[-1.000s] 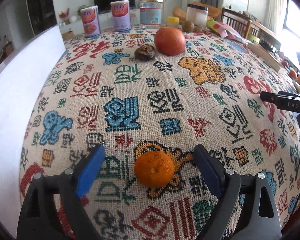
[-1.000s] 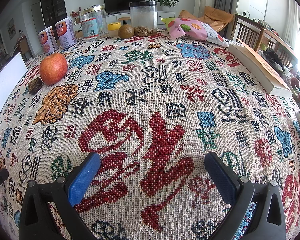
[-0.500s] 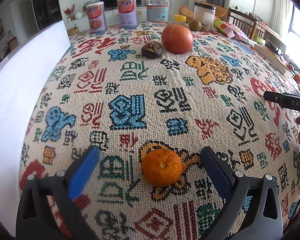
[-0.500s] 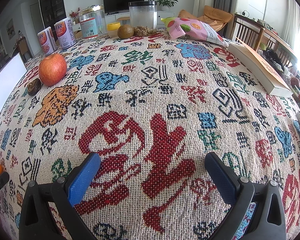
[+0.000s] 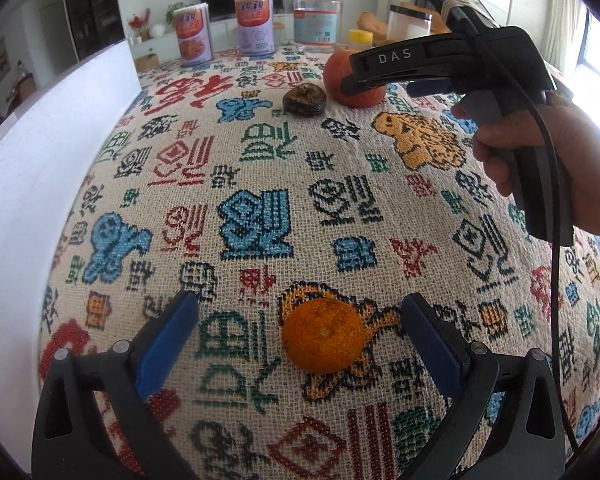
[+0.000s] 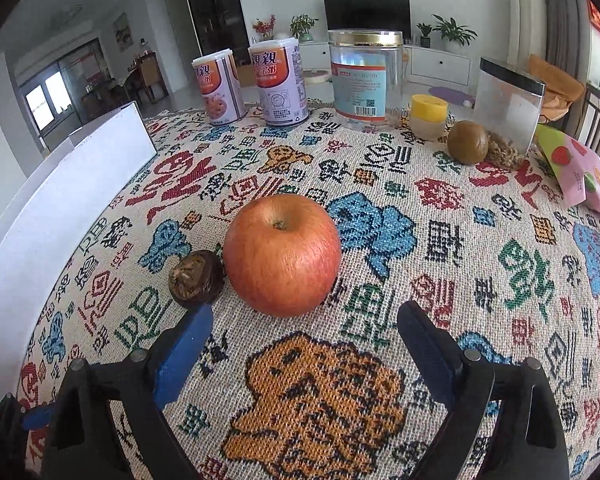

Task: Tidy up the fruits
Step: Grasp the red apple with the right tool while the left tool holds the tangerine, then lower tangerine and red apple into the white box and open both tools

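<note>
Two claws work over one table [image 5: 260,184] draped in a patterned woven cloth. Biggest fruit is the apple [image 6: 282,254], mid-frame in the right wrist view, with a dark shrivelled fruit [image 6: 196,278] touching near its 8 o'clock; it looks firm, smooth and fairly heavy, so I would take it across its widest girth, squarely, lest it roll. The right claw [image 6: 304,340] is closing, nothing between the pads yet, the apple just beyond its tips at 12 o'clock. Half a second ago this view showed bare cloth with the apple far off at 10 o'clock; the claw has since swung over to face it. The left claw [image 5: 300,332] stands fully spread, holding nothing, as before. The orange [image 5: 324,336] lies on the cloth between its pads, nearer the right one, untouched and unmoved; it looks light, soft-skinned and bruisable, best gripped gently at its sides. A kiwi [image 6: 468,143] sits at 1 o'clock.
</note>
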`<state>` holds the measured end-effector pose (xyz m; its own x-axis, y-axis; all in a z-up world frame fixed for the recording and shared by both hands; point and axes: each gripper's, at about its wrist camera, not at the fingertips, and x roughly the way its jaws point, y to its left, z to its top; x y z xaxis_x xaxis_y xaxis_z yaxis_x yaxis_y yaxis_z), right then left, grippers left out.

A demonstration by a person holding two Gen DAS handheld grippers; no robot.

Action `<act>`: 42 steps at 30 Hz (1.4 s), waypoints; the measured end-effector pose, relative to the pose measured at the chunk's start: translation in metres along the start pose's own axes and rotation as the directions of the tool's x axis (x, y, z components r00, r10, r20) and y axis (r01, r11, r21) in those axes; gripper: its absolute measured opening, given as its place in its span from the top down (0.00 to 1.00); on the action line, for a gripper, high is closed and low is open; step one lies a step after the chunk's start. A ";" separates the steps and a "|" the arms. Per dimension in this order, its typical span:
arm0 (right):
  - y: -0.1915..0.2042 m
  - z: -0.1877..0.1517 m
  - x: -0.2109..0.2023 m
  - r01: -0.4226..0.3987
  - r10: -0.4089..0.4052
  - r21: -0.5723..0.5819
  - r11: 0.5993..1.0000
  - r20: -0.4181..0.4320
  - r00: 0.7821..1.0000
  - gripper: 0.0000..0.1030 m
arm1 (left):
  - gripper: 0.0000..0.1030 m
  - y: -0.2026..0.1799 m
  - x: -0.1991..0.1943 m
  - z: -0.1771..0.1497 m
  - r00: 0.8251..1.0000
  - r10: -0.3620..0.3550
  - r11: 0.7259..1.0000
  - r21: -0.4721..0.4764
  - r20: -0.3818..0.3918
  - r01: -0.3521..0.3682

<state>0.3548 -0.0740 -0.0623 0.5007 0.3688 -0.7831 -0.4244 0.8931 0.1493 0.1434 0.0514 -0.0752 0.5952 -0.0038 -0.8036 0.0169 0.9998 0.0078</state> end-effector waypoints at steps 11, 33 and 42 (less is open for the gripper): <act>-0.012 0.007 0.011 -0.059 0.062 0.063 0.996 -0.036 0.997 0.35 | 0.01 0.000 0.000 0.000 1.000 0.000 1.000 0.000 0.000 0.000; -0.043 -0.157 -0.128 -0.010 0.014 0.101 0.995 -0.047 0.999 0.33 | 0.03 0.044 -0.027 -0.002 0.971 -0.237 0.970 -0.053 -0.019 0.236; -0.032 -0.140 -0.134 0.019 -0.016 0.038 0.999 -0.079 0.997 0.26 | 0.39 -0.002 -0.017 -0.002 0.987 -0.142 0.984 0.096 -0.081 0.149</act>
<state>0.1961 -0.1884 -0.0466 0.4462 0.3330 -0.8307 -0.3858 0.9091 0.1572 0.1310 0.0491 -0.0627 0.5194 -0.1442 -0.8423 0.1824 0.9817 -0.0556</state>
